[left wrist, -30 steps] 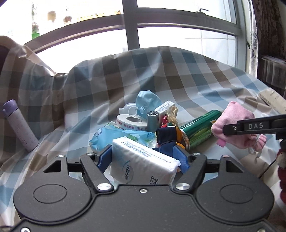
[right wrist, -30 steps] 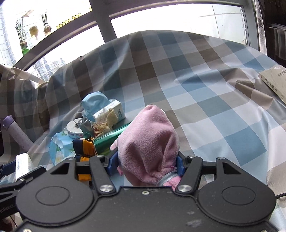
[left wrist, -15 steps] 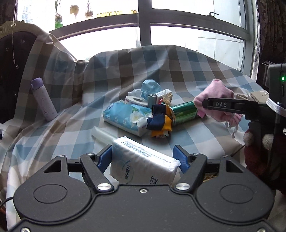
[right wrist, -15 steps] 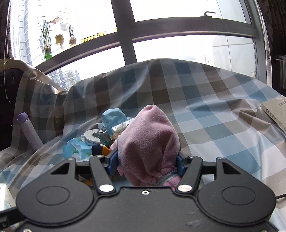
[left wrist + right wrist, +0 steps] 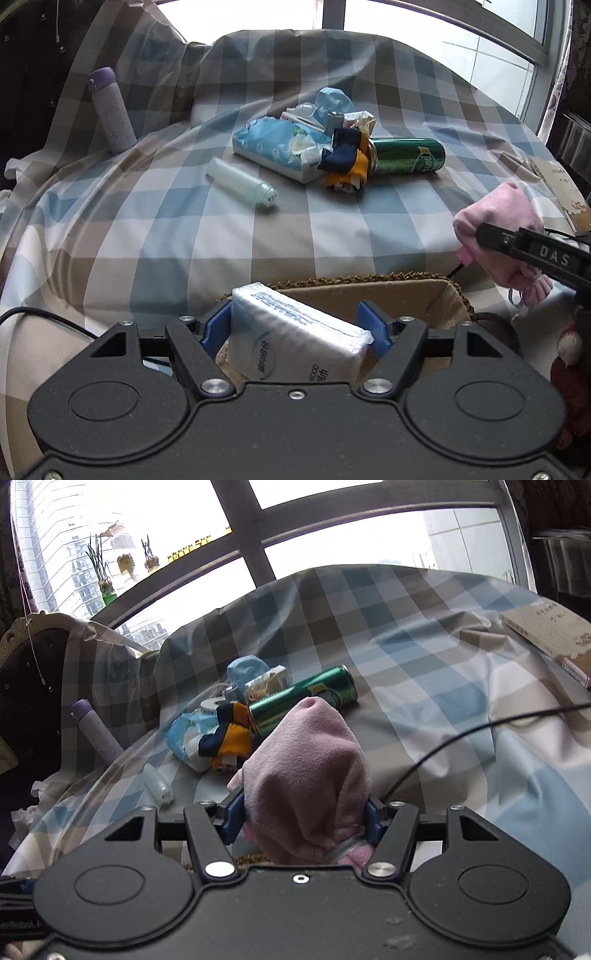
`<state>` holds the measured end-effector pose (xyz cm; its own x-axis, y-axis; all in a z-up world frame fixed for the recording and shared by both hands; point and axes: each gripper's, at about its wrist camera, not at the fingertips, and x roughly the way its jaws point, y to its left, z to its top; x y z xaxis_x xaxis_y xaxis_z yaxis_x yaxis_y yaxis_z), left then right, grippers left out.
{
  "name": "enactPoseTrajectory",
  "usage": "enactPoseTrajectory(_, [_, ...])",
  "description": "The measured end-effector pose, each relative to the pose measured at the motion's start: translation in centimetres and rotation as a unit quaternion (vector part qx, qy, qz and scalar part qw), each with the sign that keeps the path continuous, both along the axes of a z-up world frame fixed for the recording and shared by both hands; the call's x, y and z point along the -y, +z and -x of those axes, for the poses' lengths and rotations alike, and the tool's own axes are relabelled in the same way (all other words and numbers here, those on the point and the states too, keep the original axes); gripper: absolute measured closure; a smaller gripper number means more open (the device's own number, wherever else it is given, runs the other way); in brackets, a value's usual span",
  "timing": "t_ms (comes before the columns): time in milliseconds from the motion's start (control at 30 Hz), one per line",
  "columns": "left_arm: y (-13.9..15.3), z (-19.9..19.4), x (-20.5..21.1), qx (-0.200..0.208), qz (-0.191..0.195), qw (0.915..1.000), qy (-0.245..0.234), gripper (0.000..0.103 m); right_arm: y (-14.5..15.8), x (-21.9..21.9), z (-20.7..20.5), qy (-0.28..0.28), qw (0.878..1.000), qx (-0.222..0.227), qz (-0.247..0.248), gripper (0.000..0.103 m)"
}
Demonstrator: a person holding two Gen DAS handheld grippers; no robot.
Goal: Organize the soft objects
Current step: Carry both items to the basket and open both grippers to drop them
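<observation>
My left gripper (image 5: 293,325) is shut on a white tissue pack (image 5: 291,339) and holds it over a woven basket (image 5: 369,286) at the near edge of the checked cloth. My right gripper (image 5: 301,812) is shut on a pink plush cloth (image 5: 310,771); it also shows in the left wrist view (image 5: 498,225), to the right of the basket. On the cloth lie a blue wet-wipe pack (image 5: 277,146) and a navy and yellow fabric bundle (image 5: 345,162).
A green can (image 5: 406,155), a pale tube (image 5: 240,182), a tape roll and small boxes lie in the pile. A purple bottle (image 5: 110,110) leans at the left. A book (image 5: 546,631) lies at the right. A black cable (image 5: 461,734) crosses the cloth.
Both grippers have pulled back from the pile toward the near edge with their loads. The basket has come into view under the left gripper.
</observation>
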<state>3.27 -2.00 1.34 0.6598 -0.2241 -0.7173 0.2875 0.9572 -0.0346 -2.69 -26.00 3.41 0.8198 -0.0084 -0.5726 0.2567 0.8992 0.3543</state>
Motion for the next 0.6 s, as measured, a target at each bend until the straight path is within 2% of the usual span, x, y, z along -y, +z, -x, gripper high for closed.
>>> enactPoseTrajectory(333, [-1.4,0.9,-0.4,-0.067,-0.007,0.9972,0.032,0.034,-0.8,-3.6,4.8,0.066,0.997,-0.036,0.024,0.042])
enactPoseTrajectory(600, [-2.1,1.3,-0.6,-0.094,-0.021,0.9944,0.043,0.034,1.1,-4.6,6.6,0.093,0.992,-0.054,0.063,0.042])
